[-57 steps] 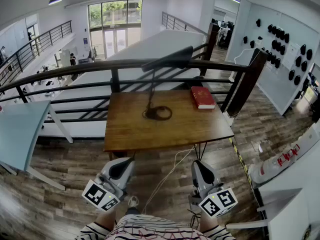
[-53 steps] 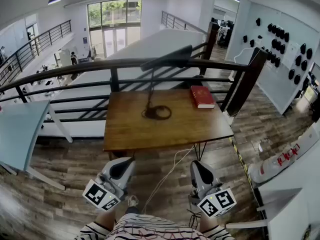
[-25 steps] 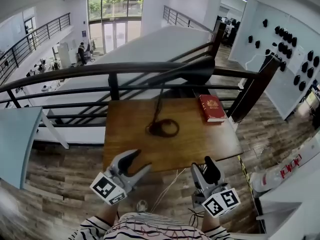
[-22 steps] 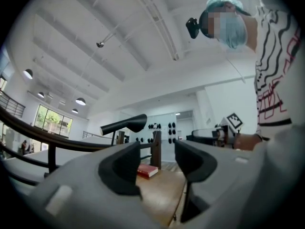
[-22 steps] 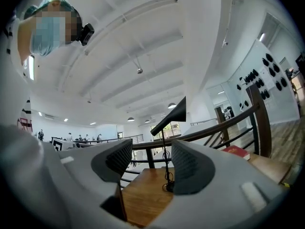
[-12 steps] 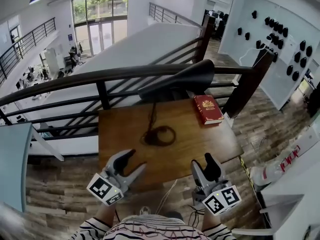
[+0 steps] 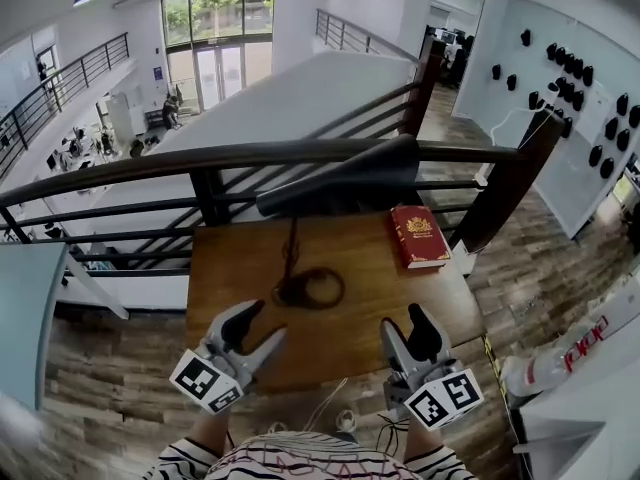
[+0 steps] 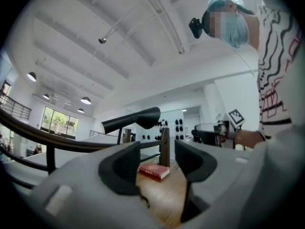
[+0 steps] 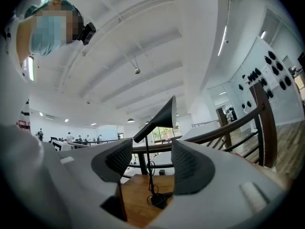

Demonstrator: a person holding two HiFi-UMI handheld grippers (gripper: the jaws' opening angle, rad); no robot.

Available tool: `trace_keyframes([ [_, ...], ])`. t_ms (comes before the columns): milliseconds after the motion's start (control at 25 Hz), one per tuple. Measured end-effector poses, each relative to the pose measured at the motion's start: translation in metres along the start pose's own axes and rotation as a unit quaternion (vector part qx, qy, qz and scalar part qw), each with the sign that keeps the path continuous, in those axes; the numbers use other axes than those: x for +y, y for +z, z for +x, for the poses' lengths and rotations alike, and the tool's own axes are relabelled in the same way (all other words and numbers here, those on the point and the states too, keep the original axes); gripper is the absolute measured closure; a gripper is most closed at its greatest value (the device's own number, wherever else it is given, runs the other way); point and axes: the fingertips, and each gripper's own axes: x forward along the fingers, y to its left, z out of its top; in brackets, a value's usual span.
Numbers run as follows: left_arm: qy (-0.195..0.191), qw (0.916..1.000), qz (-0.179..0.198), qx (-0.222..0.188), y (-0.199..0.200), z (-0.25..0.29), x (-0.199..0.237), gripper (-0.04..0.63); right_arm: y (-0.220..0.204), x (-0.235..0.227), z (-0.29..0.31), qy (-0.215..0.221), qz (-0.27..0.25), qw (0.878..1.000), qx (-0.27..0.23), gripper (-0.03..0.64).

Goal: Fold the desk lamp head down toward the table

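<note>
The left tool [image 7: 263, 323] has its jaws wide apart with nothing between them; in the left gripper view the gap frames only the red book [image 8: 153, 171] and bare wood; the right tool [image 7: 406, 320] is likewise spread and empty, and its own view looks through the gap at the desk lamp [image 9: 148, 171]; both tools hang over the near edge of the desk [image 7: 228, 263], clear of the lamp; the lamp's round base [image 7: 309, 288] sits mid-desk with a cord coiled on it, the thin stem upright, the long black lamp head [image 7: 345, 176] raised and slanting out to the right; the book lies flat at the far right corner, beside the dark railing [image 7: 120, 164].
</note>
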Motion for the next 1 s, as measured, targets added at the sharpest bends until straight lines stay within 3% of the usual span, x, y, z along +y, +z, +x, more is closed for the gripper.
trace_keyframes([
  [560, 0.114, 0.9933, 0.018, -0.013, -0.022, 0.105, -0.034, 0.37, 0.063, -0.116, 0.03, 0.131, -0.054, 0.99, -0.002, 0.38],
  [1000, 0.214, 0.9768, 0.017, 0.001, -0.043, 0.142, -0.035, 0.37, 0.111, -0.159, 0.062, 0.213, -0.081, 0.974, -0.012, 0.382],
])
